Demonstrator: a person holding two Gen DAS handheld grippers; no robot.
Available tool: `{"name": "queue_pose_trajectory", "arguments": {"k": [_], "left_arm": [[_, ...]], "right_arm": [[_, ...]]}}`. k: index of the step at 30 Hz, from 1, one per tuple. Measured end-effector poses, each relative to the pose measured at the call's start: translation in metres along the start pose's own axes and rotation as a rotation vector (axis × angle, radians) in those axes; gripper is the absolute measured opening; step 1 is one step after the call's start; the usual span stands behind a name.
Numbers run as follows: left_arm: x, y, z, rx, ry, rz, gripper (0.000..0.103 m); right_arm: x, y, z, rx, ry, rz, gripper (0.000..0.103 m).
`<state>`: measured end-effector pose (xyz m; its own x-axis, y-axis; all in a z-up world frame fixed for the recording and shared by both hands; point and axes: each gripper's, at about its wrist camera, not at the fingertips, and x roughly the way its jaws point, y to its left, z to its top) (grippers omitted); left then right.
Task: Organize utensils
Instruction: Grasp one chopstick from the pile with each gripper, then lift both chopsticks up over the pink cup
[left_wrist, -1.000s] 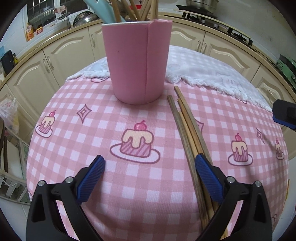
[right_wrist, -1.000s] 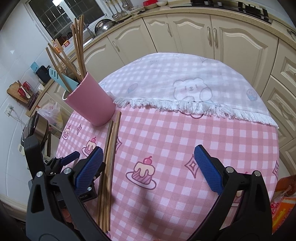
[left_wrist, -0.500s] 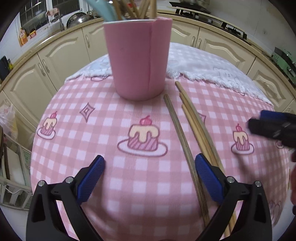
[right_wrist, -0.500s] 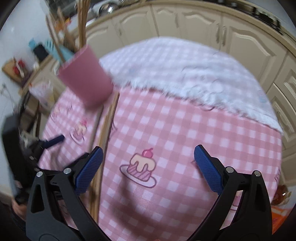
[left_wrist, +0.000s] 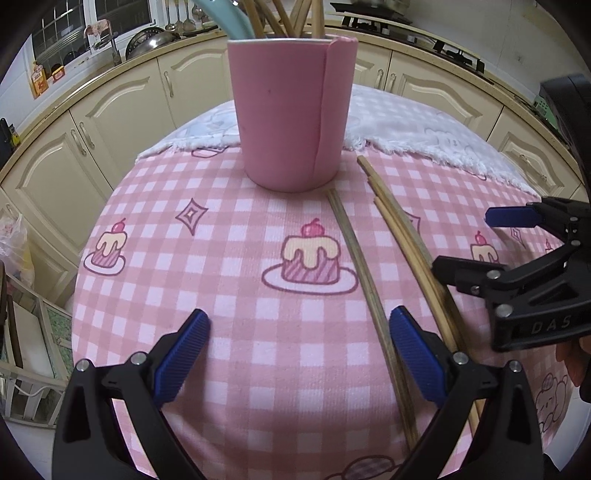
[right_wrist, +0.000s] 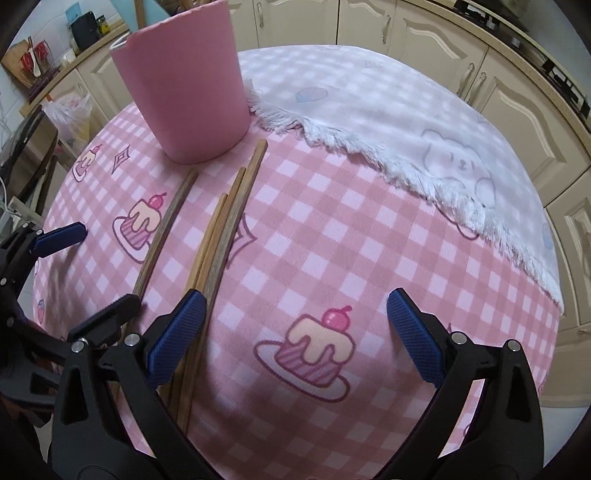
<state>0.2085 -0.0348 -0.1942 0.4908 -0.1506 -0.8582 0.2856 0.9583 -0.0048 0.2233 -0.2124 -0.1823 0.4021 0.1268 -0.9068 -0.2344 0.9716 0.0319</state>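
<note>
Chopsticks loose on cloth, both grippers empty

Left gripper (left_wrist: 299, 352) spread wide, nothing between pads, low over pink checked tablecloth (left_wrist: 221, 258). Right gripper (right_wrist: 295, 336) likewise spread and empty. Four wooden chopsticks (right_wrist: 218, 236) flat on cloth – one lying apart, three bunched, far ends near base of pink holder (left_wrist: 291, 110). Holder upright, already stocked with chopsticks and a teal utensil (left_wrist: 221, 16). White fringed cloth (right_wrist: 388, 107) behind holder

counter (left_wrist: 155, 206): wore pink checked cloth with cake prints | white fringed cloth (right_wrist: 388, 99) overlapped its far part | pink cup (left_wrist: 291, 110) stood upright near that fringe | four chopsticks (right_wrist: 221, 236) lay flat beside cup
</note>
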Motion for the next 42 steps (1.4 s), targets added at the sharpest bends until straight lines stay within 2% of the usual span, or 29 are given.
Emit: {"name": "queue_pose_trajectory", "arguments": {"k": [8,12,13,15,18,20,21,23,24,25,26,27,30,32,34,37,42], "left_arm": [[-0.001,0.002,0.000,0.007,0.008,0.014,0.097],[0.000,0.000,0.002,0.023,0.014,0.015,0.097],[0.002,-0.002,0.004,0.033,0.018,0.024,0.097],[0.005,-0.004,0.008,0.053,0.026,0.050,0.097],[0.010,-0.004,0.017,0.046,0.043,0.040,0.095],[0.013,-0.002,0.025,0.040,0.054,0.016,0.087],[0.013,-0.002,0.029,0.041,0.057,0.012,0.081],[0.014,0.000,0.036,0.049,0.060,0.000,0.065],[0.014,-0.001,0.038,0.053,0.063,-0.008,0.052],[0.014,-0.003,0.041,0.065,0.068,-0.018,0.034],[0.014,-0.006,0.043,0.078,0.077,-0.032,0.024],[0.013,-0.008,0.044,0.094,0.088,-0.042,0.006],[0.007,-0.004,0.044,0.100,0.101,-0.094,0.005],[0.000,-0.001,0.039,0.089,0.083,-0.105,0.005],[-0.009,0.003,0.034,0.081,0.062,-0.115,0.005],[-0.026,0.006,0.030,0.070,0.000,-0.136,0.005],[-0.063,0.017,0.033,-0.011,-0.168,-0.166,0.005]], "right_arm": [[0.000,0.011,0.006,-0.051,0.036,-0.068,0.096],[0.001,0.005,0.003,-0.025,0.051,-0.038,0.095],[0.004,0.008,0.005,-0.035,0.061,-0.050,0.090],[0.008,0.009,0.012,-0.031,0.058,-0.045,0.088],[0.012,0.009,0.026,-0.022,0.058,-0.028,0.074],[0.014,0.009,0.036,-0.018,0.060,-0.019,0.060],[0.015,0.010,0.040,-0.017,0.060,-0.013,0.056],[0.017,0.009,0.048,-0.020,0.060,-0.004,0.040],[0.018,0.010,0.052,-0.033,0.056,0.001,0.034],[0.017,0.010,0.053,-0.044,0.055,0.007,0.024],[0.017,0.010,0.053,-0.051,0.054,0.020,0.011],[0.016,0.009,0.053,-0.051,0.053,0.045,0.010],[0.010,-0.002,0.045,-0.018,0.019,0.114,0.007],[0.000,-0.011,0.033,0.021,-0.028,0.172,0.007],[-0.009,-0.016,0.024,0.048,-0.060,0.186,0.007],[-0.029,-0.028,0.015,0.093,-0.139,0.221,0.007],[-0.067,-0.037,0.009,0.128,-0.277,0.251,0.006]]}}
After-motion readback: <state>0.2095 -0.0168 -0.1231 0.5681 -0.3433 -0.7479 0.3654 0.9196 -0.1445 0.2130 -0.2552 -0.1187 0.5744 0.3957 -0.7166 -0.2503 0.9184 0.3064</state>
